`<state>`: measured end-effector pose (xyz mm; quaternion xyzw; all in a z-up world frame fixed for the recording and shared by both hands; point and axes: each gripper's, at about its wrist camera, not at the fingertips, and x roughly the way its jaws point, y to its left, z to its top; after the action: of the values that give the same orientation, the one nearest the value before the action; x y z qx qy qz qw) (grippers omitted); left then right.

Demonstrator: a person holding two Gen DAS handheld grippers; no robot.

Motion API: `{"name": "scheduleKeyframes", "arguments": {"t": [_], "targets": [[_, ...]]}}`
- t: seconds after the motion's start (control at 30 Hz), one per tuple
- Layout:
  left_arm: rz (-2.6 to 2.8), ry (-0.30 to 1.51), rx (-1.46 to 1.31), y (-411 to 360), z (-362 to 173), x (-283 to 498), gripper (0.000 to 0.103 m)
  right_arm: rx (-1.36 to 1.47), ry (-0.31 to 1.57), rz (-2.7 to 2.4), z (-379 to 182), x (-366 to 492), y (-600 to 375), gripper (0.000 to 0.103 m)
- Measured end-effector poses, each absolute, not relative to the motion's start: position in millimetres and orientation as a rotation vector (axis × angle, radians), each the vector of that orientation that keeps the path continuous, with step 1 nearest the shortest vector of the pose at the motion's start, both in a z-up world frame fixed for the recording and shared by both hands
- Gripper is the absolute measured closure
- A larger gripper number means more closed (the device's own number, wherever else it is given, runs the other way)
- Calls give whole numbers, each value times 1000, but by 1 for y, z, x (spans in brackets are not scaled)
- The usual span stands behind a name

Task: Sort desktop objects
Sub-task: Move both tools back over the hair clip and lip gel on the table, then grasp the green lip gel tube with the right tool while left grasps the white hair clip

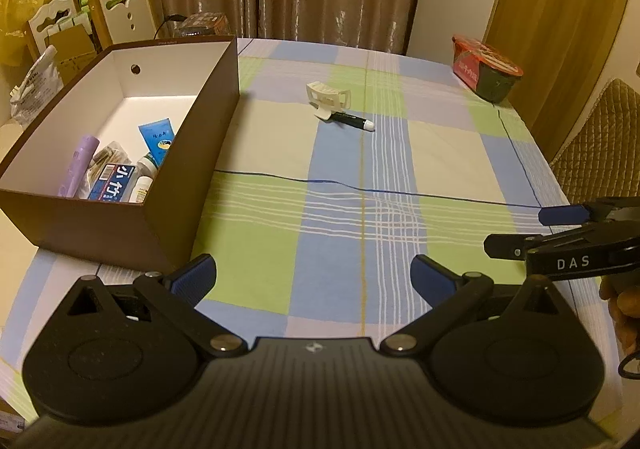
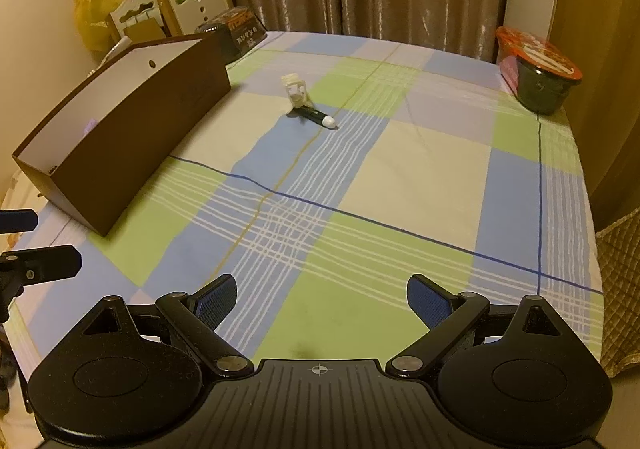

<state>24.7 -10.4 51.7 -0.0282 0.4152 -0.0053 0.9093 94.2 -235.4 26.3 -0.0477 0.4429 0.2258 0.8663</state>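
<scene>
- Left wrist view: the left claw [image 1: 313, 276] sits at the bottom centre of the frame, released, its blue pads spread wide with nothing between them, above the checked tablecloth of the table [image 1: 440, 153].
- At the left of the frame stands the brown cardboard box [image 1: 192, 153], open on top. Inside it lie a blue tube [image 1: 158, 139], a lilac tube [image 1: 78, 165], a blue-and-white packet [image 1: 112, 183] and a small white bottle [image 1: 142, 187].
- Near the upper centre, well apart from the box, a white plastic clip [image 1: 329, 96] lies touching a dark pen with a white cap [image 1: 354, 121].
- An instant noodle bowl [image 1: 486, 69] stands at the upper right, by the table's far edge.
- The right claw [image 1: 516, 229] enters from the right edge, seen side on, its fingers apart.
- Right wrist view: the right claw [image 2: 322, 303] at the bottom centre is released and empty.
- The box [image 2: 132, 153] fills the left; the clip [image 2: 296, 91] and pen [image 2: 316, 117] lie at the upper centre, touching.
- The noodle bowl [image 2: 538, 69] is at the upper right, and the left claw [image 2: 48, 241] shows at the left edge.
</scene>
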Motion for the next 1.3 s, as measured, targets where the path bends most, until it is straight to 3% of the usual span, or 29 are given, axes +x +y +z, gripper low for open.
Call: {"name": "scheduleKeyframes", "arguments": {"t": [0.8,1.3], "targets": [[59,878,-68,-28,47,26,1,-166,927,572,9,125,-234,9],[-80,800,-2,-13,42,131,1,-268,851,590,-5,235,-181,9]]}}
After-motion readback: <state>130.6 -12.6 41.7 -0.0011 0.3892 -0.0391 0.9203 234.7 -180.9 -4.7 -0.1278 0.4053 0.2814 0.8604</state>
